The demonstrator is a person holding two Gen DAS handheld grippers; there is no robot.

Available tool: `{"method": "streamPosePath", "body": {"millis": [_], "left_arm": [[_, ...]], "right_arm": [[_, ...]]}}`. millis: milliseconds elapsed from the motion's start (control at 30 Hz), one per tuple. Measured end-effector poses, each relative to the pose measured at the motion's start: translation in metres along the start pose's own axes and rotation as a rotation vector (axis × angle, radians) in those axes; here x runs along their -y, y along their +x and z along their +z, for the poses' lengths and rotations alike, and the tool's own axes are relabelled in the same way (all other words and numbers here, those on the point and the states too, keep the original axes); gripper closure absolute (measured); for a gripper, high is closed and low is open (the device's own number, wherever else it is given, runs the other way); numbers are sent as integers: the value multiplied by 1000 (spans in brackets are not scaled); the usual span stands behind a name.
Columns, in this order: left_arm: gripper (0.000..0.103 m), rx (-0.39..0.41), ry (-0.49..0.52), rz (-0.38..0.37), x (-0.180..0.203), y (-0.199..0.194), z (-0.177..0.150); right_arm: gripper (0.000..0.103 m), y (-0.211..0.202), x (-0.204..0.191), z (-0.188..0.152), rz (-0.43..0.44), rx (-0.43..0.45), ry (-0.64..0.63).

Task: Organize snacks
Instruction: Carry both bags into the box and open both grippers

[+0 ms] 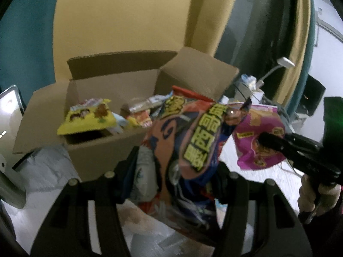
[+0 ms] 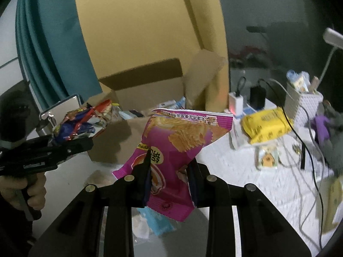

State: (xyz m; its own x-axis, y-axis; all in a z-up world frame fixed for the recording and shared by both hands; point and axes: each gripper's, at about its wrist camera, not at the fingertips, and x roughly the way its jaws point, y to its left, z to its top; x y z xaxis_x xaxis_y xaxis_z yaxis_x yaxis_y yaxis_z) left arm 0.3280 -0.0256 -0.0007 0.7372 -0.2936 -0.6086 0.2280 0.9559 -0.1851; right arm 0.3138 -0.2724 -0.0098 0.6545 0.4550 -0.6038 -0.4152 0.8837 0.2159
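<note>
My left gripper (image 1: 178, 167) is shut on an orange and blue snack bag (image 1: 188, 137) with yellow lettering, held up in front of an open cardboard box (image 1: 111, 147). The box holds several snack packs, with a yellow pack (image 1: 90, 117) lying over its front edge. My right gripper (image 2: 169, 167) is shut on a magenta chip bag (image 2: 178, 150), held above the table right of the box (image 2: 128, 132). The right gripper also shows in the left wrist view (image 1: 270, 141), and the left gripper in the right wrist view (image 2: 85, 143).
A white table (image 2: 246, 171) carries a yellow packet (image 2: 265, 124), a white basket (image 2: 304, 107), chargers and cables on the right. A blue packet (image 2: 158, 222) lies below the right gripper. A laptop (image 1: 10, 107) stands left of the box. Yellow and teal curtains hang behind.
</note>
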Motion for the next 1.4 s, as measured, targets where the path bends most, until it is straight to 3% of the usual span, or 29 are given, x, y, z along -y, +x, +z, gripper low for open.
{"method": "streamPosePath", "body": {"millis": [233, 600, 667, 733, 800, 1167, 1400], "left_arm": [[44, 30, -48, 32, -19, 15, 23], [43, 11, -83, 94, -47, 75, 62], [37, -3, -85, 94, -54, 88, 68], [19, -8, -103, 54, -59, 94, 73], [14, 15, -121, 53, -63, 93, 76], [14, 88, -109, 128, -88, 62, 71], [14, 59, -148, 146, -109, 69, 63]], "right_arm": [[72, 14, -11, 27, 22, 28, -39], [72, 43, -5, 58, 27, 44, -49], [72, 51, -3, 62, 26, 38, -44], [72, 59, -1, 65, 29, 34, -41], [72, 65, -2, 69, 31, 34, -42], [72, 119, -13, 96, 50, -7, -58], [72, 167, -29, 120, 68, -64, -37]]}}
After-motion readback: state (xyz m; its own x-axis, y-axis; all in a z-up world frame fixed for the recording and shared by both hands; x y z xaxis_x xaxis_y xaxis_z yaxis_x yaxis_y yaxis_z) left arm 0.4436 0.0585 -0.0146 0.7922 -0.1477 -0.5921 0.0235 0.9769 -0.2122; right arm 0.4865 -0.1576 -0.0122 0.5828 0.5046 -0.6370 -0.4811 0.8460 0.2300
